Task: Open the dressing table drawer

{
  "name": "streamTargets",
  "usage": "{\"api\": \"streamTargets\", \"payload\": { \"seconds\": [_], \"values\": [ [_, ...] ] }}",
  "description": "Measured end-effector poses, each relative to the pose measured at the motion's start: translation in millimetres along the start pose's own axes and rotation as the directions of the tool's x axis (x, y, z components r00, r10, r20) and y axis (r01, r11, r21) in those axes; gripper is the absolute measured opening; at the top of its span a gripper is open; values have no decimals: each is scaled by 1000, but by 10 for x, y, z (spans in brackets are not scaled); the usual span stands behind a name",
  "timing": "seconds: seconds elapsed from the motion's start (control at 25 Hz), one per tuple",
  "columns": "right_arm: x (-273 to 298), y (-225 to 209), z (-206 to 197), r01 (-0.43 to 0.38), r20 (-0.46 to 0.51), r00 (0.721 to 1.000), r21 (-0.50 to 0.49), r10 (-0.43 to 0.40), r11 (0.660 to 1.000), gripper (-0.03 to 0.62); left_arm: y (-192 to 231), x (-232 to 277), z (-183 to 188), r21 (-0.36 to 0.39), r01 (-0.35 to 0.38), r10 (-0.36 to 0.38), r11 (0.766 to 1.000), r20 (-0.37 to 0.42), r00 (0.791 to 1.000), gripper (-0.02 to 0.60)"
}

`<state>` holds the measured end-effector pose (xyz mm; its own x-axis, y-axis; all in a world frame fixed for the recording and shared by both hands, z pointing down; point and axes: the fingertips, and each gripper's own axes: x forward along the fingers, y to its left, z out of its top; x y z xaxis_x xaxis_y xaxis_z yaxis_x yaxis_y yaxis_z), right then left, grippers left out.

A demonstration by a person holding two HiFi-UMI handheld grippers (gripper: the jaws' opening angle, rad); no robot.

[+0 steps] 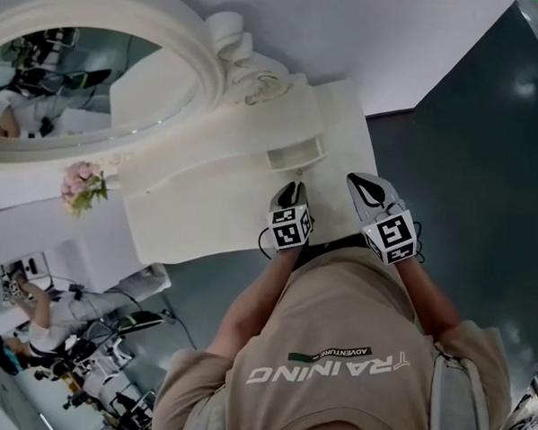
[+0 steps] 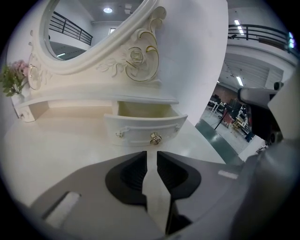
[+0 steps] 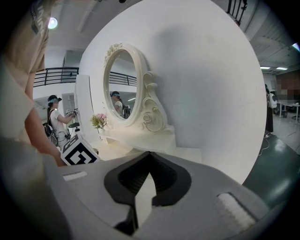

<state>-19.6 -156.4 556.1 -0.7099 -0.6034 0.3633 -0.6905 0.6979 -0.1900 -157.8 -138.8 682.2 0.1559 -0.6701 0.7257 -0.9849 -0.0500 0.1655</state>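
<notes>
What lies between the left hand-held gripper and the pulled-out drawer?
Nothing. The left gripper view shows only bare white tabletop between the left hand-held gripper and the drawer, whose front faces it.

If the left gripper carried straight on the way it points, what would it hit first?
Most likely the curved front of the open drawer, near its gold knob; depth is hard to judge.

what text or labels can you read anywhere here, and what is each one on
"TRAINING": large pale letters on the person's beige shirt, upside down in the head view.
"ADVENTURE": small letters on a dark strip on the same shirt, also upside down.
Black-and-white marker cubes: square patterns only, no words.
White dressing table and its open drawer: no print visible.
</notes>
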Motion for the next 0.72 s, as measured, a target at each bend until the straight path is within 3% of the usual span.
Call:
{"api": "streamTargets", "payload": {
  "seconds": [0.12, 0.52, 0.72],
  "values": [
    [31, 61, -10, -9, -11, 1000, -1, 9, 1000, 3, 81, -137, -78, 0, 0, 0, 1000, -4, 1000, 15],
    [172, 364, 124, -63, -43, 997, -52, 60, 997, 3, 281, -564, -170, -13, 35, -35, 999, 27, 999, 14],
    [278, 545, 339, -65, -11, 998, -86, 64, 994, 3, 428, -772, -16, 46, 45, -49, 998, 93, 994, 15]
  ]
}}
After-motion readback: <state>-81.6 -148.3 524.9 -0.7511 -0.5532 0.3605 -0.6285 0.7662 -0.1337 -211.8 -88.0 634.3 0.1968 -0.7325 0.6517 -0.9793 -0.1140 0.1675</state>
